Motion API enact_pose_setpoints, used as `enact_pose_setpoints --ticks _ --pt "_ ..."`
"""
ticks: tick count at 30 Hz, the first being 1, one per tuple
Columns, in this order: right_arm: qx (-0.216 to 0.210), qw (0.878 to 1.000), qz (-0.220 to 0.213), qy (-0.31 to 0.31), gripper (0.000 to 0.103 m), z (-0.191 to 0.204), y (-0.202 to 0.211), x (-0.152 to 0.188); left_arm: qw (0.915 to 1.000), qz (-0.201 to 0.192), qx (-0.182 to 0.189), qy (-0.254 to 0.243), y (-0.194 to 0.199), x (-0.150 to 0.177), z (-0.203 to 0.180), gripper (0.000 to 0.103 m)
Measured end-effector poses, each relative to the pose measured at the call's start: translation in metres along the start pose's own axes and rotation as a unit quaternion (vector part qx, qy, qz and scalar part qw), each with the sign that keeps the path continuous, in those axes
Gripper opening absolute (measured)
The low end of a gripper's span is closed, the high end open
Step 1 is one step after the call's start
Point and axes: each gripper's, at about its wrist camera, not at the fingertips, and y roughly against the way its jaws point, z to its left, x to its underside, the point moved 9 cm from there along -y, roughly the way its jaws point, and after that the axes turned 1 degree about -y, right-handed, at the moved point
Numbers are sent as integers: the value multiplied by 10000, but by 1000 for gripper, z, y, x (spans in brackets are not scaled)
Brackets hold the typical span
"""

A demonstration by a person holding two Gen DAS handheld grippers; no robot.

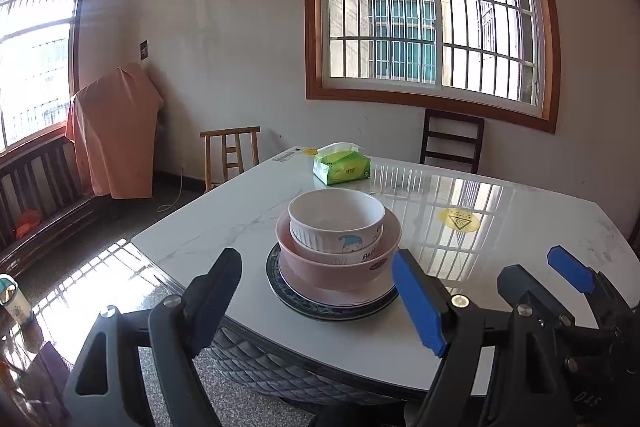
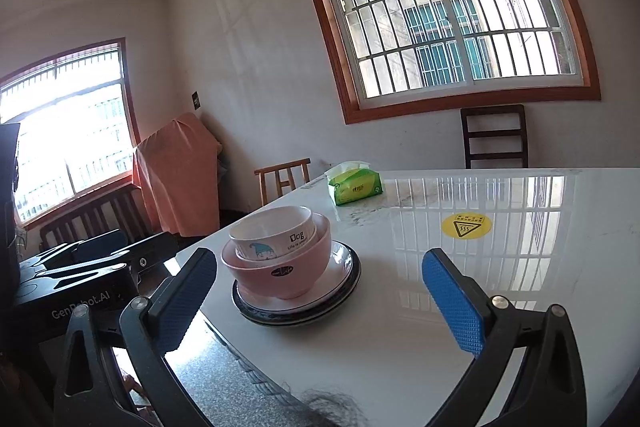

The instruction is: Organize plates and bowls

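Bowls (image 1: pixel 336 227) nested on plates (image 1: pixel 332 301), table (image 1: pixel 500 227).

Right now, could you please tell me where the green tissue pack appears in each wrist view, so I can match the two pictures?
Left wrist view: the green tissue pack sits just above centre, on the table's far edge beyond the stacked bowls.
Right wrist view: the pack is right of centre, behind and to the right of the bowls.
Shared landmark: the yellow warning sticker on the tabletop, lower right of the pack in both.
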Motion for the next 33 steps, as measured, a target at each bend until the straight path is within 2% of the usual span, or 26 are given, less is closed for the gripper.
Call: enact_pose_setpoints --ticks 10,22,27,33 --pt "-59 10000 75 12 103 3 2 6 9998 193 41 50 -3 8 1 80" --pt "-84 9996 253 -6 103 1 -1 13 9996 230 130 39 -5 14 -2 88" --pt "-105 9994 327 -40 103 -1 -1 18 9993 298 -211 80 -8 21 1 92" --pt "-34 9989 439 -138 103 -16 1 24 9978 587 -272 -105 -21 33 -4 92"
